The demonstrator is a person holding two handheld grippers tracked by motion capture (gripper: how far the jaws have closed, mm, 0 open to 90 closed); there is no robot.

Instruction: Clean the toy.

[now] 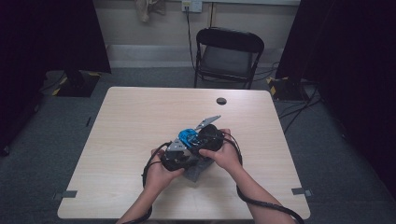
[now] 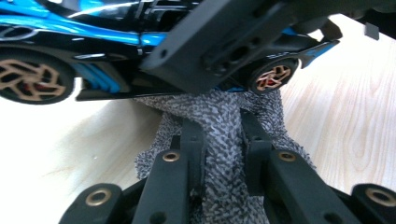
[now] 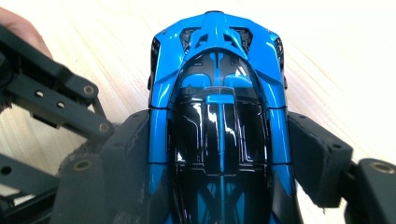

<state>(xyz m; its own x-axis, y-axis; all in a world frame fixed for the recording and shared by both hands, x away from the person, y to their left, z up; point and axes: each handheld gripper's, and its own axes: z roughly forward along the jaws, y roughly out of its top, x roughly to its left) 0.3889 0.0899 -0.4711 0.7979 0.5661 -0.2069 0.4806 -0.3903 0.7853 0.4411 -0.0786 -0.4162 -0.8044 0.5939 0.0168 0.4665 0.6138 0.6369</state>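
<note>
A blue and black toy sports car [image 3: 219, 93] sits lengthwise between the jaws of my right gripper [image 3: 219, 158], whose pads [image 3: 317, 154] press on both its flanks. In the high view the car [image 1: 189, 136] is held just above the table's middle, with the right gripper [image 1: 208, 140] at its right. My left gripper [image 2: 219, 126] is shut on a grey speckled cloth [image 2: 219, 158], bunched up right under the car's side [image 2: 93, 42] with its bronze wheels. That gripper [image 1: 180, 156] is beside the car on the left, and the cloth [image 1: 196, 172] hangs beneath.
The light wooden table [image 1: 140, 116] has a small black round grommet [image 1: 221, 101] near its far edge. A black folding chair [image 1: 229, 51] stands behind the table. Cables trail from both grippers past the near edge.
</note>
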